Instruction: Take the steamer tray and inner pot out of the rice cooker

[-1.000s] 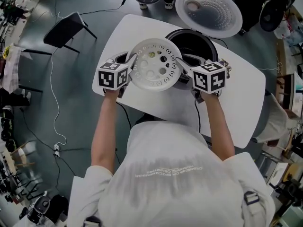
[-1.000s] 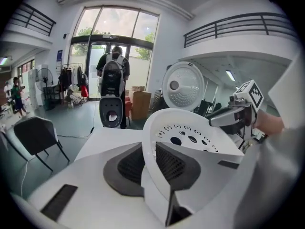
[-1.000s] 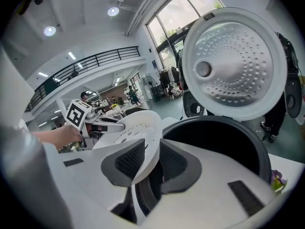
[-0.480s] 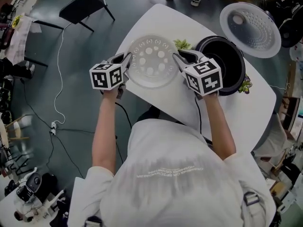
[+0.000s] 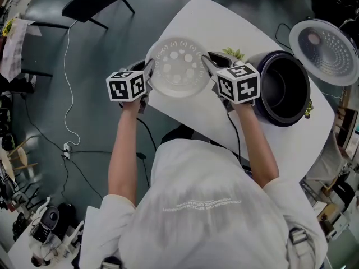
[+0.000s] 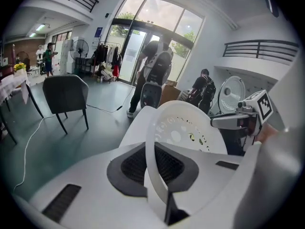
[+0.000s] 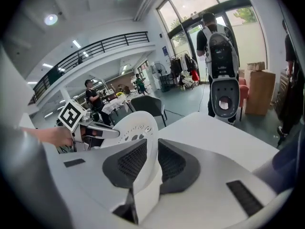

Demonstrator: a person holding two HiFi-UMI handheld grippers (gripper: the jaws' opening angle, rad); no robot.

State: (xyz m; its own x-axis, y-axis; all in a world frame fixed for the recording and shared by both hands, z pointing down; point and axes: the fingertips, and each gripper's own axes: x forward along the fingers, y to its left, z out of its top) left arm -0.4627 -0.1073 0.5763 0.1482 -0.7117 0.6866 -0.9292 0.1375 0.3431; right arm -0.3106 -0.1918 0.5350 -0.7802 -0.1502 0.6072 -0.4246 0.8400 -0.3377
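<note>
The white perforated steamer tray (image 5: 178,66) is held level over the left end of the white table (image 5: 216,21), away from the cooker. My left gripper (image 5: 148,72) grips its left rim and my right gripper (image 5: 208,65) its right rim. Both have just been closing and are shut on the rim. In the left gripper view the tray (image 6: 190,128) stands on edge between the pads of the left gripper (image 6: 153,162). The right gripper view shows the tray (image 7: 138,128) pinched in the right gripper (image 7: 152,163). The black rice cooker (image 5: 283,88) stands open at the right with its dark pot inside.
The cooker's lid (image 5: 328,43) is swung open at the far right. Green sprigs (image 5: 235,54) lie on the table by the cooker. A black chair (image 5: 92,1) stands on the floor to the upper left, and a white cable (image 5: 68,111) trails there. People stand in the background.
Both grippers have carried the steamer tray from right beside the cooker's opening leftward to the table's left end. The cooker now lies well to the right of the tray.
</note>
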